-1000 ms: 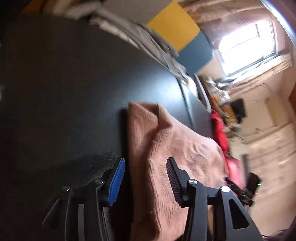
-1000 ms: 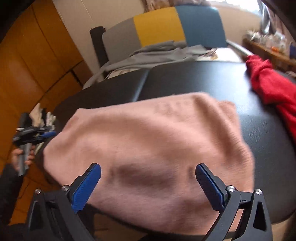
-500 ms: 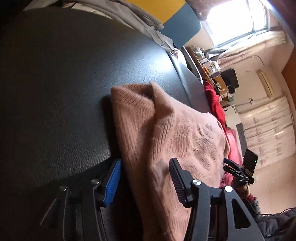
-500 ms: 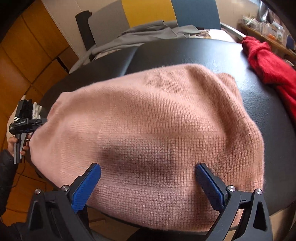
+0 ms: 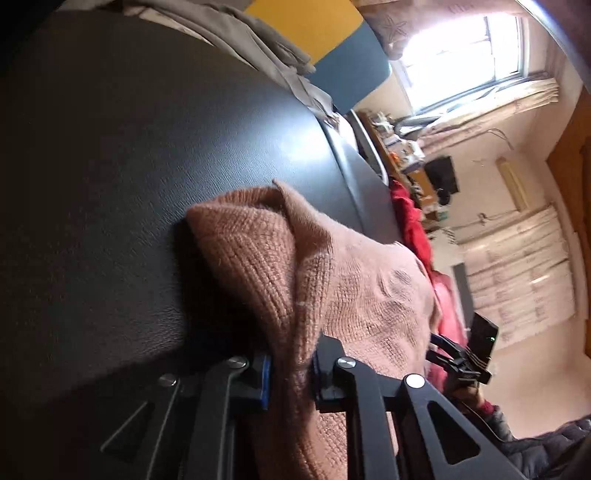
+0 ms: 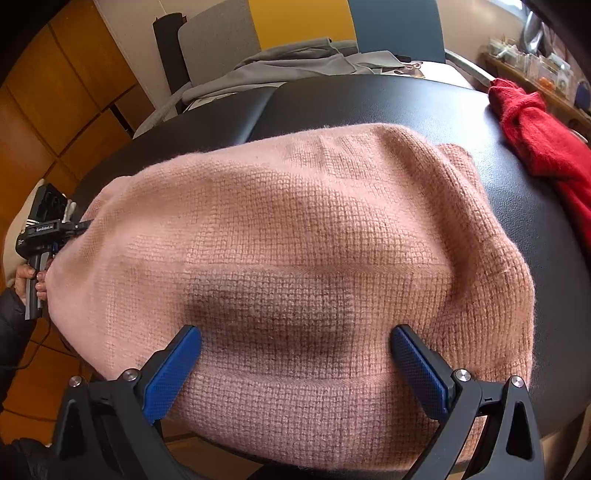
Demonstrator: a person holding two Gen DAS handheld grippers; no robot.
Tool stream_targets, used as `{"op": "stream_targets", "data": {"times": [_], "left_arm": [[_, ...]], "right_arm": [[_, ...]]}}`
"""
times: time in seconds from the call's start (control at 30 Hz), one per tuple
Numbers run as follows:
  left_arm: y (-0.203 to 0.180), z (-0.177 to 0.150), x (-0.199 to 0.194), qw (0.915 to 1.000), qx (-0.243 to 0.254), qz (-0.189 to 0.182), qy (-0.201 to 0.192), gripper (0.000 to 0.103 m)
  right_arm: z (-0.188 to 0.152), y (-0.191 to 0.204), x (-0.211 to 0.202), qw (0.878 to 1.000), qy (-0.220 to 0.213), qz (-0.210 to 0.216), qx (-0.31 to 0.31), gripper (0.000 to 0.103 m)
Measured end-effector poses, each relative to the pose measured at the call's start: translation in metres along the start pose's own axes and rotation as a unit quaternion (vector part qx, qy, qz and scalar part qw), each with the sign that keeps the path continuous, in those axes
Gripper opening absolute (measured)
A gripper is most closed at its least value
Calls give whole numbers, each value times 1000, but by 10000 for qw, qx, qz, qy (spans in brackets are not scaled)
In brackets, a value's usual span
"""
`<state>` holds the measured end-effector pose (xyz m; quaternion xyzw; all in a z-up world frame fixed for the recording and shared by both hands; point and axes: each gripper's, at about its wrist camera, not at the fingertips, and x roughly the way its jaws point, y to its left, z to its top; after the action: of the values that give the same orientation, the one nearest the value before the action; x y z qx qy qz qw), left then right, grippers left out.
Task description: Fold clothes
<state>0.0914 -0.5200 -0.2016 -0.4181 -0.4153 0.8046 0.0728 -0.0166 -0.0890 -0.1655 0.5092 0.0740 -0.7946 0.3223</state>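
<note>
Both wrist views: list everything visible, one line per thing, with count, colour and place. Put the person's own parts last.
pink sweater: one, dusty pink knit, spread over the near part of the table, its near edge hanging over.
red garment: one, red, bunched at the table's right edge.
grey clothes: a pile, grey, beyond the table's far edge.
table: one, black padded top.
chair: one, grey, yellow and blue panels, behind the table.
window: one, bright, far wall.
left gripper: one, black with blue pads, shut on the sweater's left edge.
right gripper: one, black with blue pads, open over the sweater.
</note>
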Motion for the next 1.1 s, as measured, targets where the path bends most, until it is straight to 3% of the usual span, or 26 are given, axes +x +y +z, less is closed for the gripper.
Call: {"op": "stream_targets", "data": {"times": [0.2,0.33,0.47,0.6,0.73,0.83,0.9,0.97,1.1], "left_arm": [[1,6,-35,9990,-181,265,-309,13],[-9,23,-67,9973,-117,573,-454,13],[-28,37,-86,9952,-138,872,-415,13],[-51,43,-92,9939,-281,1007,-353,13],[-71,45,-97,9930,-408,1058,-338,13],[-85,44,-100,9927,-457,1053,-377,13],[-99,43,-100,9926,-392,1071,-425,13],[-111,40,-99,9933,-384,977,-476,13],[-149,32,-92,9948,-267,787,-586,13]], "right_arm": [[9,9,-13,9987,132,219,-450,103],[37,17,-42,9902,48,412,-1335,103],[68,23,-46,9720,318,961,-2123,103],[77,25,-23,9493,1035,1344,-2648,103],[75,38,-3,9255,1336,1618,-3152,103],[72,40,18,9083,1680,1478,-3535,102],[64,31,44,8984,1962,930,-3816,102],[56,22,54,8896,1953,757,-4059,103],[46,15,54,8889,1665,696,-4210,103]]}}
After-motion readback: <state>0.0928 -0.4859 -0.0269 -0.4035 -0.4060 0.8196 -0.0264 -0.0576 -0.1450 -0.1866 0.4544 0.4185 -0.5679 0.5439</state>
